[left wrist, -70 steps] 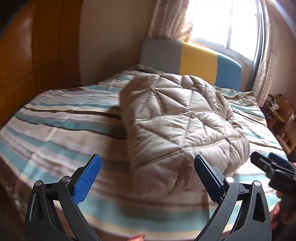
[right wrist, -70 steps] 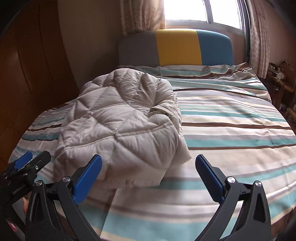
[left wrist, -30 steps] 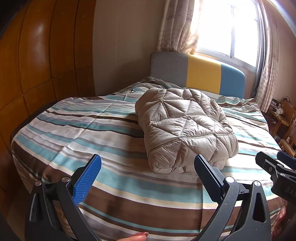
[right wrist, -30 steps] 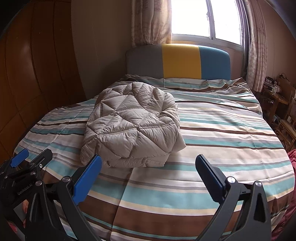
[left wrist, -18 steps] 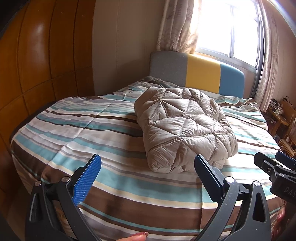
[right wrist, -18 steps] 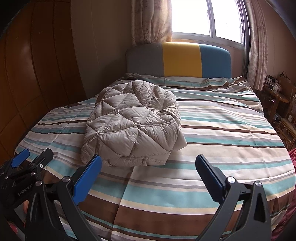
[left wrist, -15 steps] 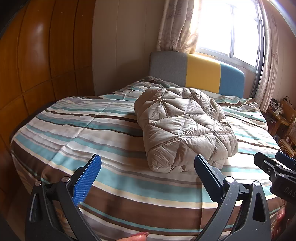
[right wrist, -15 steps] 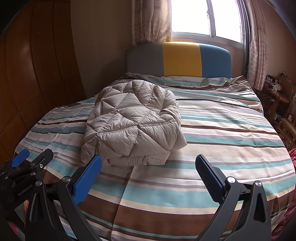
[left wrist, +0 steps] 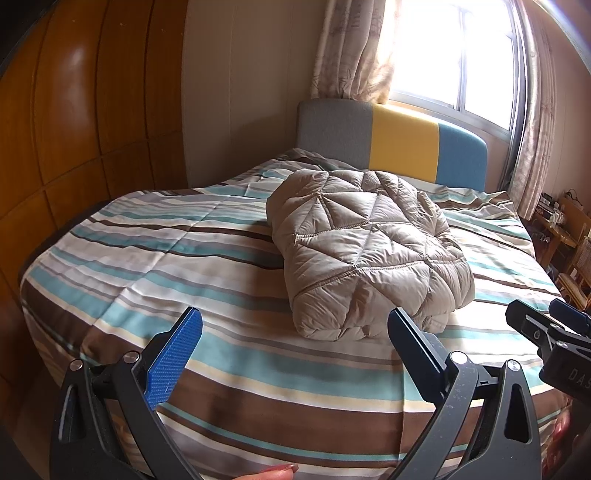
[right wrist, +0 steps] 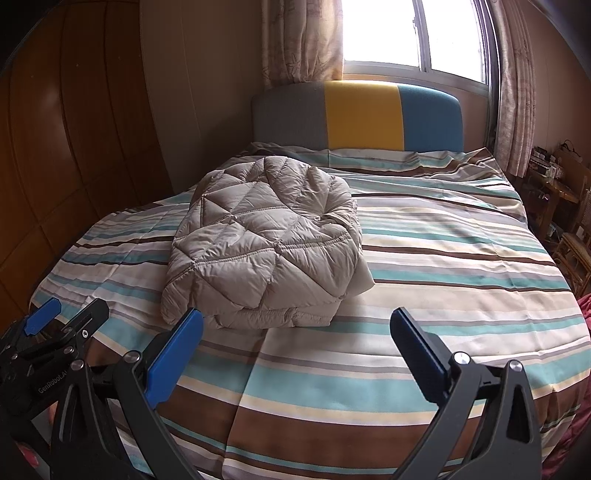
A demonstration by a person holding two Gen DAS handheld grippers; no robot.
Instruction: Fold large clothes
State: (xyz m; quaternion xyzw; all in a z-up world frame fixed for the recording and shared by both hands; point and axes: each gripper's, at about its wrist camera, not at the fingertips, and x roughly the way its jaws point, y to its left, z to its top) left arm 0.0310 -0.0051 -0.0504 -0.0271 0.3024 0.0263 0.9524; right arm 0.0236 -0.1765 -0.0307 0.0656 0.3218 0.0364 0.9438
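Left gripper (left wrist: 293, 334): jaws wide apart, empty, nothing between the blue pads. Right gripper (right wrist: 295, 334): same, jaws spread, clamped on nothing. Both are held off the foot of the bed, clear of the fabric.

A fingertip (left wrist: 273, 472) shows at the bottom edge below the left jaws; only the left view shows it.

Cross-views: the left camera catches the right gripper's fingers at its far right edge; the right camera catches the left gripper at its lower left.

Striped bedspread (left wrist: 147, 266) fills the span between and beyond both sets of jaws.

Folded beige quilted jacket (left wrist: 369, 251) lies on the bedspread, just beyond the jaw tips and touching neither gripper. In the left view it sits ahead, off toward the right finger; in the right view it sits past the left finger (right wrist: 266, 243). The right view shows the stacked layers along its near edge more plainly.

Behind it: grey/yellow/blue headboard (right wrist: 362, 118), then window (right wrist: 413, 33) with curtains (left wrist: 351, 48). Wood panelling (left wrist: 74, 110) left of the left jaws. Wooden furniture (right wrist: 569, 206) far right, contents too small to tell.
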